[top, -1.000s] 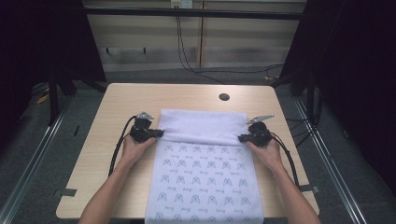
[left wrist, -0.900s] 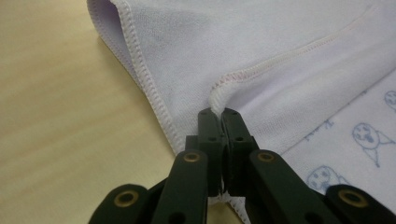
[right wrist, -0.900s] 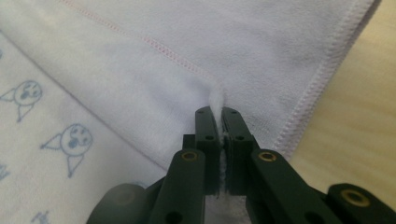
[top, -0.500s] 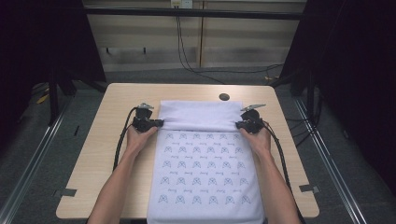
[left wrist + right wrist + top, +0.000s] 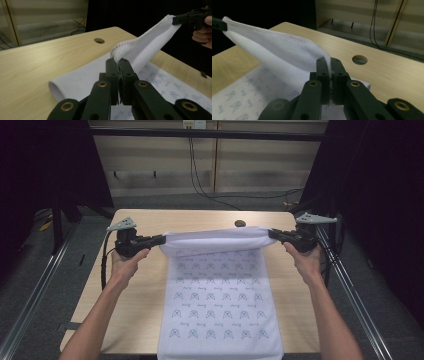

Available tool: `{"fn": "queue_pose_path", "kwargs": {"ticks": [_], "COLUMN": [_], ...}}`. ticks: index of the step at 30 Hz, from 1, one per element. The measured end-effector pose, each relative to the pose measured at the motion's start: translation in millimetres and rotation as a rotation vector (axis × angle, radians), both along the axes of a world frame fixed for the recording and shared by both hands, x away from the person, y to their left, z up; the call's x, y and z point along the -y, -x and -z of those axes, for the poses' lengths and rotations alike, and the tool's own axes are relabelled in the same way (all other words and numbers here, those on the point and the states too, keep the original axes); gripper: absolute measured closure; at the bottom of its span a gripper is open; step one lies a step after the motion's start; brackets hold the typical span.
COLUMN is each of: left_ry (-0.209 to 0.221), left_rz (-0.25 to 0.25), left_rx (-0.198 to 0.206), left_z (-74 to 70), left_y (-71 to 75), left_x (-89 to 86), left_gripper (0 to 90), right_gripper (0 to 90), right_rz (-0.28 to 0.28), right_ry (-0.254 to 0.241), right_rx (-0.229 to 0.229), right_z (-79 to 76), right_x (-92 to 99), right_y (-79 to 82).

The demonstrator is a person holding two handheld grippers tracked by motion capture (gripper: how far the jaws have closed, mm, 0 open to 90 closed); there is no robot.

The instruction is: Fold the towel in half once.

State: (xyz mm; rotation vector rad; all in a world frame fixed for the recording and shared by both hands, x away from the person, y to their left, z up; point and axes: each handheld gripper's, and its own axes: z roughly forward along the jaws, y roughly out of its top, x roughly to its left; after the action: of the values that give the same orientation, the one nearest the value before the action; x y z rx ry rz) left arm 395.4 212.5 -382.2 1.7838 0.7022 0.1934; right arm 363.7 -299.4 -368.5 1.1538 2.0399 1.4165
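Folding the towel [image 5: 220, 310]: I have the left gripper [image 5: 161, 240] and right gripper [image 5: 272, 233] each clamped on a far corner, the edge lifted above the table [image 5: 145, 295]; carrying it toward me and laying it down remains

Light falls from overhead onto the table [image 5: 150, 285], leaving its pale wood evenly and softly lit, while both sides of the high view sink into near black. The white towel [image 5: 220, 310] is the brightest surface but keeps its printed pattern without glare. Shadows under it are faint and soft-edged. The high view is slightly soft and grainy, with little detail in the dark surroundings. In the left gripper view and the right gripper view the black jaws close to the lens are blurred, and their dark backgrounds hold no detail; the far wall is hazy.
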Motion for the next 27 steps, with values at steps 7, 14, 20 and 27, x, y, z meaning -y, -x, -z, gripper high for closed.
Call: {"fn": "queue_pose_path", "kwargs": {"ticks": [7,14,20,27], "left_ry": [0.011,-0.015,-0.025,-0.085], "left_rz": [0.056,0.076,0.129,0.194], "left_rx": [0.085,0.131,0.023,-0.074], "left_z": [-48.8,-65.4,-15.2,44.6], "left_y": [48.0,88.8,124.8,161.6], "left_x": [-13.3,-16.9,-18.6,-20.9], "left_gripper": [87.9,87.9,87.8,86.9], "right_gripper": [87.2,87.3,87.1,86.8], "right_rz": [-0.070,-0.122,-0.147,-0.212], "right_ry": [0.035,0.013,0.000,0.043], "right_rx": [0.078,0.141,0.033,-0.068], "right_z": [-35.0,-55.9,-10.9,35.7], "right_x": [-2.4,-4.6,-0.2,-7.1], "right_y": [58.7,104.9,137.4,181.9]}}
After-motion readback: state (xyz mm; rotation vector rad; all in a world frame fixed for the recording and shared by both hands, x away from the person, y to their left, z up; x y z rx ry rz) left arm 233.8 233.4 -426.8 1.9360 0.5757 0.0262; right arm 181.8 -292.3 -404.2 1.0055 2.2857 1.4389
